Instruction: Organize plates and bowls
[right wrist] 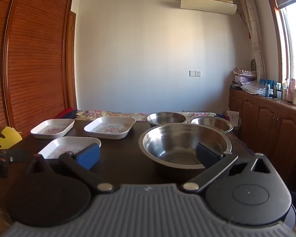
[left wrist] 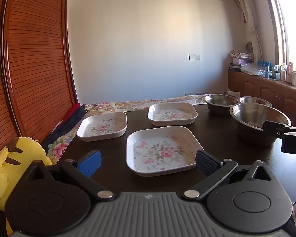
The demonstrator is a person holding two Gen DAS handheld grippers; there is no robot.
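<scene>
Three square white plates with a flower print lie on the dark table [left wrist: 112, 169]: a near plate [left wrist: 161, 150], a far left plate [left wrist: 102, 127] and a far right plate [left wrist: 172, 113]. Three steel bowls stand to the right: a big near bowl [right wrist: 185, 145], a far left bowl [right wrist: 164, 118] and a far right bowl [right wrist: 211, 123]. My left gripper [left wrist: 148, 163] hangs open just short of the near plate, holding nothing. My right gripper [right wrist: 148, 155] is open in front of the big bowl, its right finger [right wrist: 207, 155] overlapping the bowl's rim in the picture.
A yellow plush toy [left wrist: 11, 167] sits off the table's left edge. A floral cloth [left wrist: 116, 105] lies behind the table. Louvred wooden doors [left wrist: 33, 59] stand at left. Low wooden cabinets [right wrist: 266, 122] with bottles on top line the right wall under the window.
</scene>
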